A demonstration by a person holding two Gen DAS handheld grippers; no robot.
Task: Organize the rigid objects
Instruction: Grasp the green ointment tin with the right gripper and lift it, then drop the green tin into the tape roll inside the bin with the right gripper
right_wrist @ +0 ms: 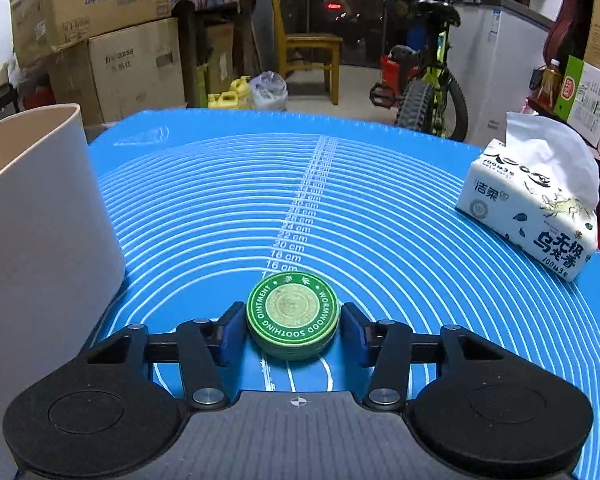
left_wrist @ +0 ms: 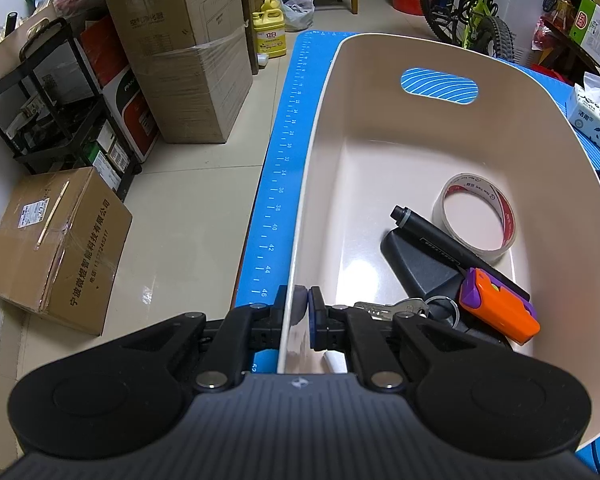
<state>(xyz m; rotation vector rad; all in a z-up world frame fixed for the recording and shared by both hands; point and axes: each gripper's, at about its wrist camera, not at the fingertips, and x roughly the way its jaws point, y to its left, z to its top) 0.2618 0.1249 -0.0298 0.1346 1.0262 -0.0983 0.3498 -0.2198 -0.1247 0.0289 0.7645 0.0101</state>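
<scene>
Blue mat w/ round green ointment tin between right hand-held gripper pads, not yet pinched.

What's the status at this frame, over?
Left hand-held gripper clamped on bin wall. Right hand-held gripper straddling ointment tin, pads not pressing. Nothing in the way.

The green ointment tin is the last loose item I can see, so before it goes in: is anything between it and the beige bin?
Nothing visible. The green ointment tin sits between the right gripper fingers on bare blue mat, and the beige bin stands just left of it. The left gripper pinches the bin's wall.
</scene>
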